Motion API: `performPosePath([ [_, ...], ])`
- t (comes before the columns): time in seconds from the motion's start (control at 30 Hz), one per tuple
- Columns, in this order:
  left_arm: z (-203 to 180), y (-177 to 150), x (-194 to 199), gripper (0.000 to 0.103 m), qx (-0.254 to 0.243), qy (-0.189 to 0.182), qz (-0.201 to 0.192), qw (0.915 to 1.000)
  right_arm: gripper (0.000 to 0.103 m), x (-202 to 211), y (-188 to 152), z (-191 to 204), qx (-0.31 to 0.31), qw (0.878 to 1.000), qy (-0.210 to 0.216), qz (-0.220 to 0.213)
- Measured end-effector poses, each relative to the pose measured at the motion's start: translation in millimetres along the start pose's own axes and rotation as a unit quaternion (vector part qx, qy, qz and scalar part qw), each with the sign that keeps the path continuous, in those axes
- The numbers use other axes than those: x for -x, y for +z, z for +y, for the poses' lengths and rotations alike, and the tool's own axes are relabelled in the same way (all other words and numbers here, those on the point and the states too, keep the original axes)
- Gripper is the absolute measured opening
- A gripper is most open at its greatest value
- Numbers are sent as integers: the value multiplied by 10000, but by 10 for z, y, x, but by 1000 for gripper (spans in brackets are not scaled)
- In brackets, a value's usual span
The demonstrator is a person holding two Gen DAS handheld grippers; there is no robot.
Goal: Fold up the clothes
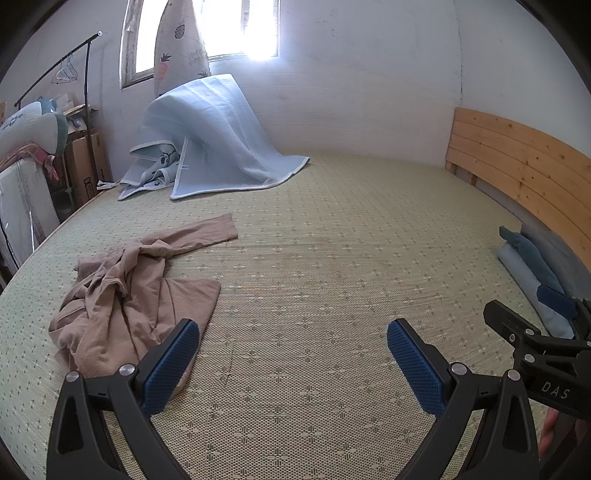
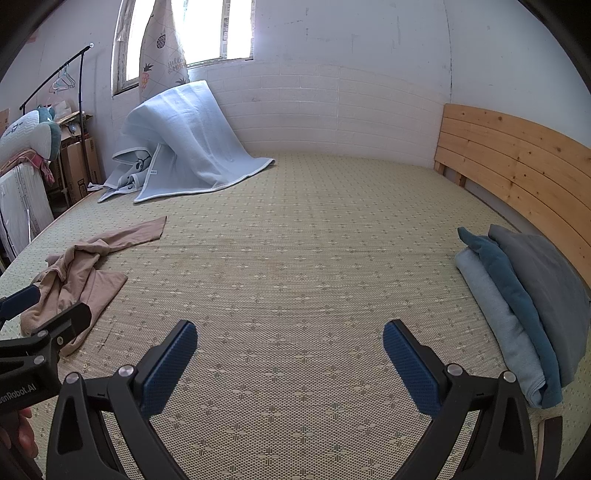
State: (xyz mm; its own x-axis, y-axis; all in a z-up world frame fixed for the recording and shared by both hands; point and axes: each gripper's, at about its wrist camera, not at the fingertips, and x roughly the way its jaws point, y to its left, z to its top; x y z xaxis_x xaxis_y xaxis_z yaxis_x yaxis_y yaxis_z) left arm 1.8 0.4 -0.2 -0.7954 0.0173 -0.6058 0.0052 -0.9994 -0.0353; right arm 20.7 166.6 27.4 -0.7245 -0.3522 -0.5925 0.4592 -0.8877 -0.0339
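- The left gripper [image 1: 293, 341] was angled downward over the mat [image 1: 314, 266], fingers spread wide, nothing between the blue pads [image 1: 171, 365].
- Its left finger overlapped the near edge of the garment [image 1: 136, 291] in the left wrist view; contact could not be confirmed.
- The right gripper [image 2: 290, 341] was held beside the left one, also tilted toward the mat, fingers spread wide and empty.
- In the left wrist view the right gripper appeared at the right edge; in the right wrist view the left gripper appeared at the left edge.
- Part of a hand [image 2: 20, 430] showed at the lower left corner of the right wrist view, behind the left gripper body.
- The garment, a beige crumpled piece, lay on the left part of the mat with one long strip stretched toward the blanket [image 1: 218, 140].
- Folded clothes [image 2: 524, 302] stood stacked at the right, against the headboard [image 2: 517, 162].
- The blanket was draped in the far left corner under the window [image 1: 229, 33].
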Motion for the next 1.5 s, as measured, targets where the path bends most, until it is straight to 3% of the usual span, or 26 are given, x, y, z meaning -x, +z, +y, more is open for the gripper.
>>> performPosePath([
  [0.63, 140, -26, 35, 103, -22, -29, 45, 10000, 103, -27, -4, 59, 45, 10000, 73, 21],
  [0.9, 626, -9, 116, 103, 487, 121, 50, 9987, 103, -29, -20, 227, 140, 9997, 211, -16],
  [1.07, 982, 3, 190, 102, 685, 459, -17, 9966, 103, -45, -31, 388, 193, 9991, 389, -24],
  [1.3, 1471, -102, 114, 101, 829, 777, 261, 9932, 103, -110, -12, 671, 158, 9966, 811, 0],
  [1.5, 1795, -246, -16, 89, 854, 1030, 570, 9894, 103, -163, -23, 994, 138, 9927, 1195, 14],
])
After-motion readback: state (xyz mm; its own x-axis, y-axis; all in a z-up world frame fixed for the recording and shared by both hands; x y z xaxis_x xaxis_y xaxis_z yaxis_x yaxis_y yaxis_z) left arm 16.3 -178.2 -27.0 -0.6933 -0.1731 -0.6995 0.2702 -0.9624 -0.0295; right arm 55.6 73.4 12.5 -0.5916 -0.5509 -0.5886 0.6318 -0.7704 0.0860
